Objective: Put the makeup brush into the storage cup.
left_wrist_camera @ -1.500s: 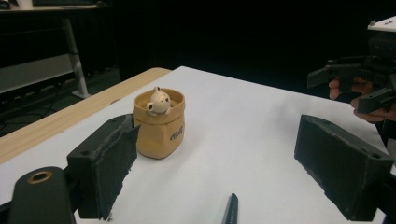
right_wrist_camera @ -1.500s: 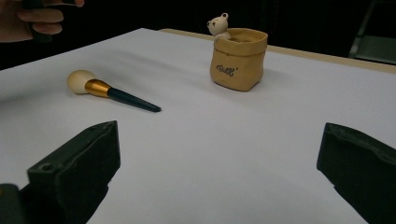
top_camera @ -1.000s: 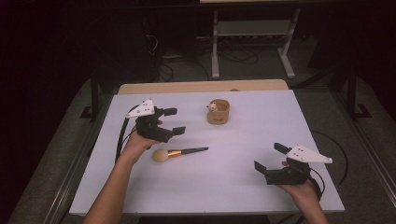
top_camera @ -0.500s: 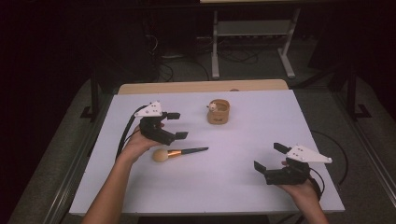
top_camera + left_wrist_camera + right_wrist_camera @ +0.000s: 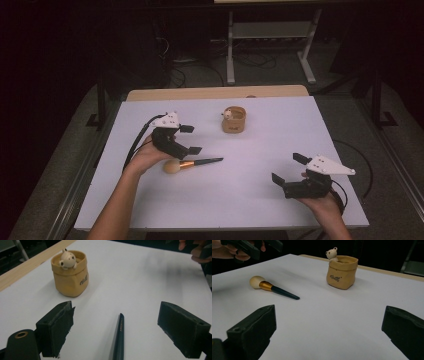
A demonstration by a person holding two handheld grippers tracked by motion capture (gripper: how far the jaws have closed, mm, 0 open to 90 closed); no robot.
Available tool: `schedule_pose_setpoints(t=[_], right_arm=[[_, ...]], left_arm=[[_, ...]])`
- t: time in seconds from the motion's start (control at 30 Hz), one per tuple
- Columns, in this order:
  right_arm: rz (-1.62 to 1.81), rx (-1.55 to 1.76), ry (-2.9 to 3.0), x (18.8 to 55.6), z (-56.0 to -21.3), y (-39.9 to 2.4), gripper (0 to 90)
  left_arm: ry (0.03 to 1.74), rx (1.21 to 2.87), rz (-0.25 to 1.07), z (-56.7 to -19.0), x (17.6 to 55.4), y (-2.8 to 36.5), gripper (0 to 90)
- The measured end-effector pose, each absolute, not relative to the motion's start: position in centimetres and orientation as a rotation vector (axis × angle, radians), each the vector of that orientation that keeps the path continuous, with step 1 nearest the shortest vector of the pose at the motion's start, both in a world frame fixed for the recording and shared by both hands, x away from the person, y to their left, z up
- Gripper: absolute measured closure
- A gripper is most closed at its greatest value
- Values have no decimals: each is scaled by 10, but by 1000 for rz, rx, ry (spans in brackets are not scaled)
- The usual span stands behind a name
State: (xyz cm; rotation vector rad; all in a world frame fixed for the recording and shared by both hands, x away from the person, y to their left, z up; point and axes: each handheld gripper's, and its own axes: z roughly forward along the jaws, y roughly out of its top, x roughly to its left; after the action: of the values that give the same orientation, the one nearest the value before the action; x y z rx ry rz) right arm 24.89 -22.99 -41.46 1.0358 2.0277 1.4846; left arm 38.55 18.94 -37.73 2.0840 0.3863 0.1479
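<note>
Brush (image 5: 192,163) lies flat on the white table (image 5: 260,200), left of middle, long axis running roughly side to side: pale round bristle head toward the person's left, gold collar next, dark thin handle tapering toward the table's centre. Left gripper (image 5: 189,139) hovers just above and behind the bristle end, jaws spread wide, nothing between them; from the left gripper view the handle tip (image 5: 119,335) points up between the two black jaws, lying along the gripper's line of sight rather than across it. Judgement: a closing grip calls for dropping straight down so the jaws straddle the handle across its width; the handle is slim, so a low, centred approach matters. Right gripper (image 5: 290,171) sits well apart near the front right edge, jaws also wide and empty; the left one is clearly the nearer. Small tan pouch-shaped pot (image 5: 233,120) with a bear figure on its rim stands upright toward the back, beyond the handle tip and apart from it. Open tabletop surrounds the brush on all sides; the left table edge is the closest boundary, not near enough to crowd the hand.
</note>
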Motion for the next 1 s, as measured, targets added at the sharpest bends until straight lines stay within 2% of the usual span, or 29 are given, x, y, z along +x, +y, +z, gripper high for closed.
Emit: schedule_pose_setpoints(t=[0.5, 1.0], right_arm=[[1484, 1026, 2035, 250, -415, -229, 0], [1488, 1028, 2035, 251, -415, -229, 0]], left_arm=[[376, 2257, 128, -383, 385, 184, 131], [376, 2329, 114, -386, 387, 184, 176]])
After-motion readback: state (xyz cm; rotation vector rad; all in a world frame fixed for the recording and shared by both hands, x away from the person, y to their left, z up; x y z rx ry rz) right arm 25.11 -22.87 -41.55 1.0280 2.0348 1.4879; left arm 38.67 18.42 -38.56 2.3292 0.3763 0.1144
